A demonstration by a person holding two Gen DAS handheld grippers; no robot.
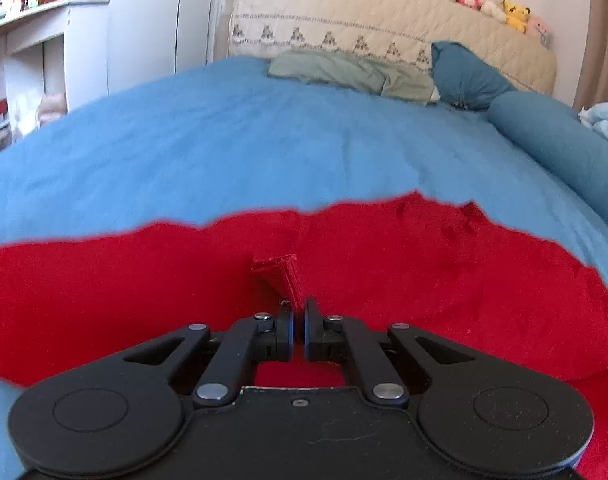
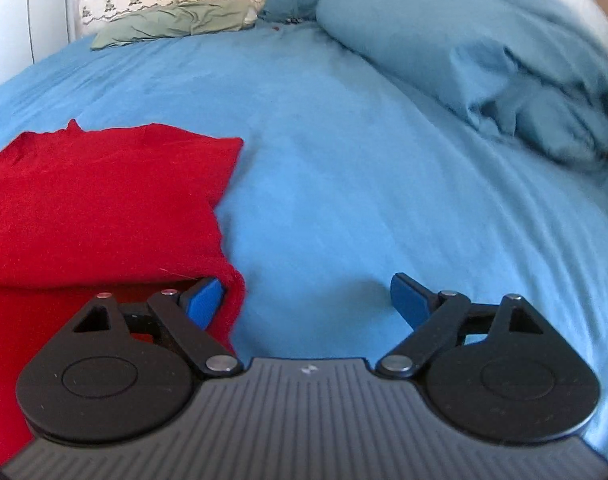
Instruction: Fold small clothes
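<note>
Left gripper [image 1: 298,326] pinches a tuck of the red cloth [image 1: 143,300] at frame centre; right gripper [image 2: 308,300], spread wide, should grab the lower-left corner so we lift evenly.

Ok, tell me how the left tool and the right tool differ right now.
The left tool is shut, pinching a bit of the red garment; the right tool is open and holds nothing. The left sits over the red fabric, the right mostly over the blue bedsheet at the garment's edge. Both have black linkages.
</note>
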